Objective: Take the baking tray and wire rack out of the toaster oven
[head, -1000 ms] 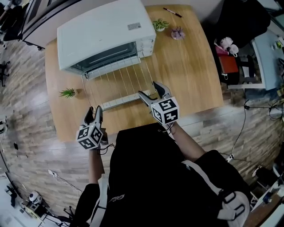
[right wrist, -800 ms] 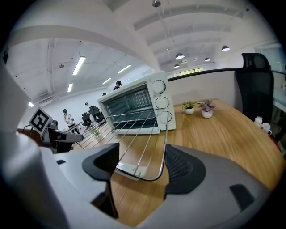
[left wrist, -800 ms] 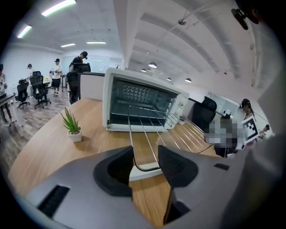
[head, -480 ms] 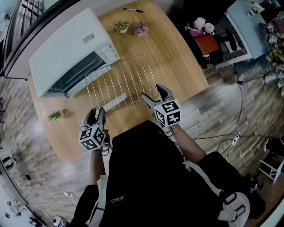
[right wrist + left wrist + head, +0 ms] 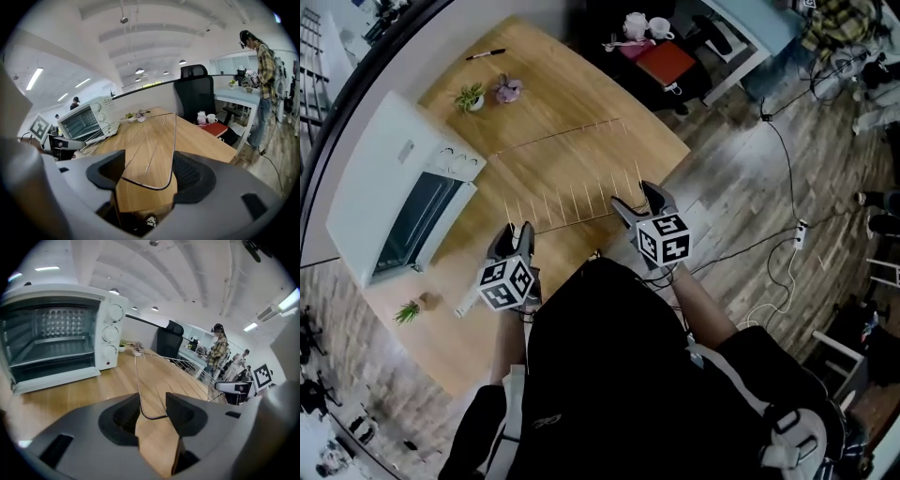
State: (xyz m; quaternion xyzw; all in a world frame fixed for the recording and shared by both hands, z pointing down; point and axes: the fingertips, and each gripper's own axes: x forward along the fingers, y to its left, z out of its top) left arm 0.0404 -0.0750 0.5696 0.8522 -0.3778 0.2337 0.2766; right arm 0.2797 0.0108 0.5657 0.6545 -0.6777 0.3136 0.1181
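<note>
The wire rack (image 5: 567, 178) hangs level above the wooden table (image 5: 609, 103), to the right of the white toaster oven (image 5: 389, 183). My left gripper (image 5: 517, 236) is shut on the rack's near left corner (image 5: 152, 416). Over on the near right corner (image 5: 150, 185), my right gripper (image 5: 638, 201) is shut on the rack as well. The oven (image 5: 56, 333) stands with its door down, and its cavity shows no rack. I cannot make out a baking tray inside it.
Two small potted plants (image 5: 471, 97) (image 5: 508, 90) and a pen (image 5: 485, 55) lie at the table's far end, and another small plant (image 5: 410, 311) sits near the oven. A black chair (image 5: 199, 93) and a desk with mugs (image 5: 647, 26) stand beyond. A person (image 5: 262, 70) stands at right.
Both grippers have carried the wire rack out of the oven and away to the right over the table. The oven has slid towards the picture's left.
</note>
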